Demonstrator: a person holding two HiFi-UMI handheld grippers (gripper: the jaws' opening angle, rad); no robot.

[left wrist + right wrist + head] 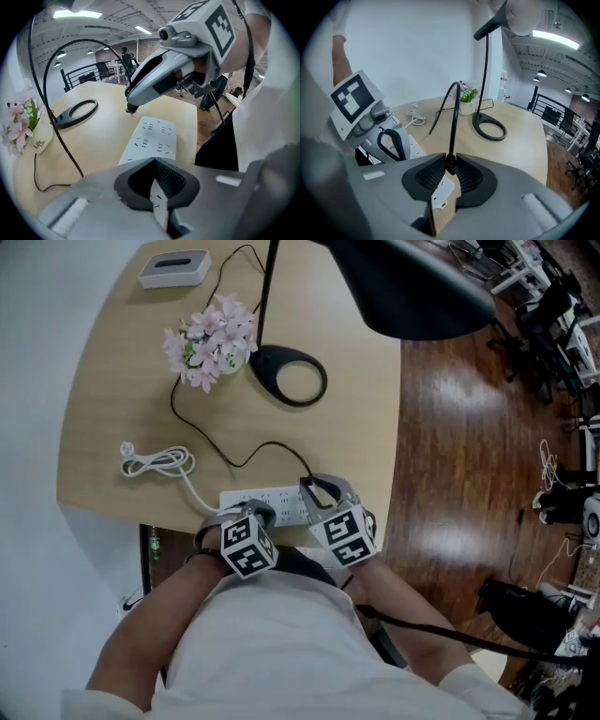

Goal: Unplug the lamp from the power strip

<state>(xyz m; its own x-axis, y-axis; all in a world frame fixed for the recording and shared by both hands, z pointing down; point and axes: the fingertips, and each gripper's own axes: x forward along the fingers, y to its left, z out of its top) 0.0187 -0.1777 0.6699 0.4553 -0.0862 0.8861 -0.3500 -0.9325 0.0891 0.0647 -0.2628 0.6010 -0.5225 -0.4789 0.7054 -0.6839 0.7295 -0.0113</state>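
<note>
Right gripper (449,162) clamped on the lamp plug (450,167). I judge the plug not yet drawn from the power strip (152,138).

The plug sits directly between the right tips, and its cord (453,126) rises ahead of them. The strip lies beneath both grippers, with its long axis running forward from the left gripper (154,160) to the right one. The left jaws are together on nothing, over the strip's near end. I cannot confirm contact. The pull should go square off the strip's face.
</note>
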